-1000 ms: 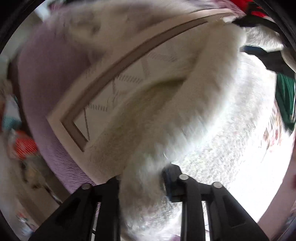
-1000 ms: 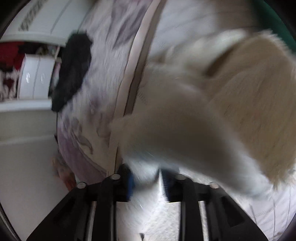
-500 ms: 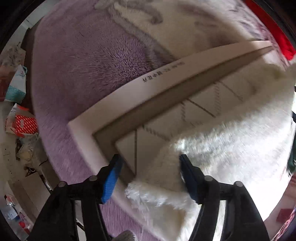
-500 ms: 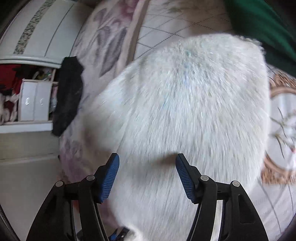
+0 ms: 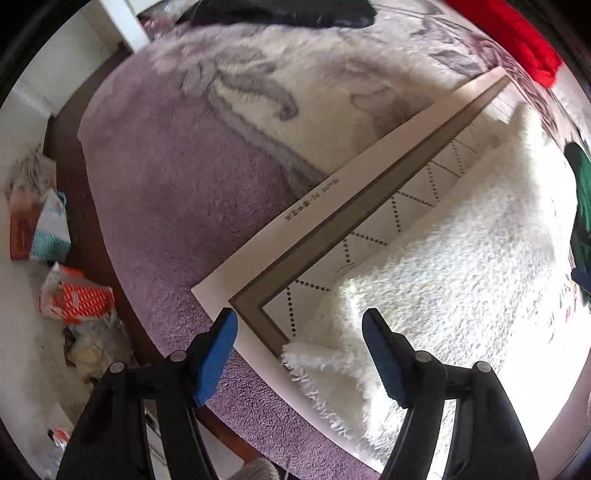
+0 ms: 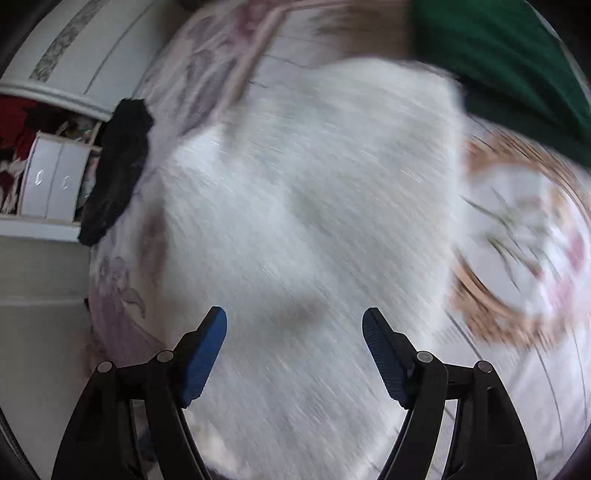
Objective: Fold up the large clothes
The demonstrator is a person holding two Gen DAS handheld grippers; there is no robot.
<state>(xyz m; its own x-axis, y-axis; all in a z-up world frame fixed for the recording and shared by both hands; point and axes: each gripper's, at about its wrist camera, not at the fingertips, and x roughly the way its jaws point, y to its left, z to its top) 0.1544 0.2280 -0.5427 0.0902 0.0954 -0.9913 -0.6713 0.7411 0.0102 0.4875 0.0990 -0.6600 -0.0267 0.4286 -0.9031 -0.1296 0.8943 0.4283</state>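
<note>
A fluffy white garment point(image 5: 454, 266) lies spread flat on a patterned mat point(image 5: 369, 192) on the bed. My left gripper point(image 5: 299, 343) is open and empty, just above the garment's near corner at the mat's corner. In the right wrist view the same white garment point(image 6: 314, 221) fills the middle, blurred by motion. My right gripper point(image 6: 293, 339) is open and empty above it.
A purple and cream plush blanket point(image 5: 177, 155) covers the bed. A red garment point(image 5: 517, 37) and a black one point(image 5: 280, 11) lie at the far edge. A green garment point(image 6: 509, 62) and a black cloth point(image 6: 118, 166) lie beside the white one. Bags and clutter point(image 5: 70, 299) sit on the floor.
Both grippers have opened and let go of the white garment, which now lies flat on the mat. Both have drawn back a little.
</note>
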